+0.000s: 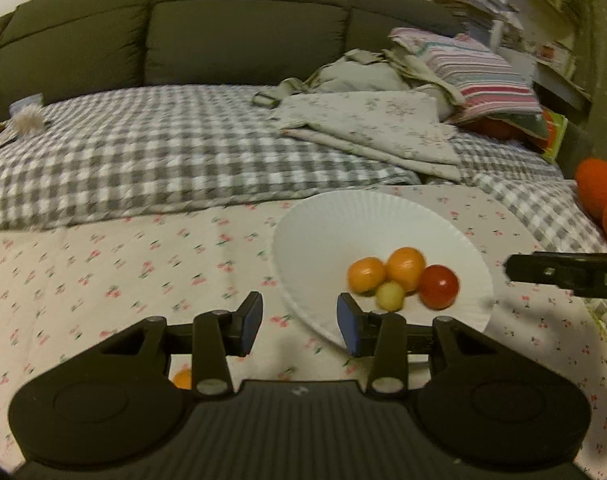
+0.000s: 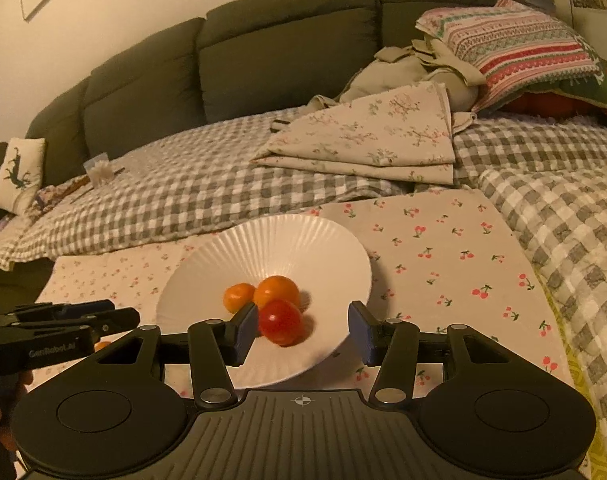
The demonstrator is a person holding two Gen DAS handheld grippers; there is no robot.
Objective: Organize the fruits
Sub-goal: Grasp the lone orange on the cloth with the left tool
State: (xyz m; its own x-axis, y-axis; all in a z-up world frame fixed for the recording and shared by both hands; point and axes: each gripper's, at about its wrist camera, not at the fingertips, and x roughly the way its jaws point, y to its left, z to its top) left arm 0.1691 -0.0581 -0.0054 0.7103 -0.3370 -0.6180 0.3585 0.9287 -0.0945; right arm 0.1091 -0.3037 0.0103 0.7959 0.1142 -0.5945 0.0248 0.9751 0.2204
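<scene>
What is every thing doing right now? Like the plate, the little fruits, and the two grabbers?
White plate: sitting on the cherry-print cloth, holding fruit.
Red fruit: in the plate, touching an orange one.
Two orange fruits: in the plate, side by side.
Small yellow fruit: in the plate.
Stray orange fruit: on the cloth, outside the plate.
Left gripper: jaws open, empty.
Right gripper: jaws open, empty.

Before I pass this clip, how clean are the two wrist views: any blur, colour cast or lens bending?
Left wrist view: the fruits on the white plate are smeared by motion blur, the corners are vignetted, and the sofa back bows. Right wrist view: a warm yellowish cast, the red fruit slightly soft, the same fisheye curving, and a fruit shadow on the plate.
</scene>
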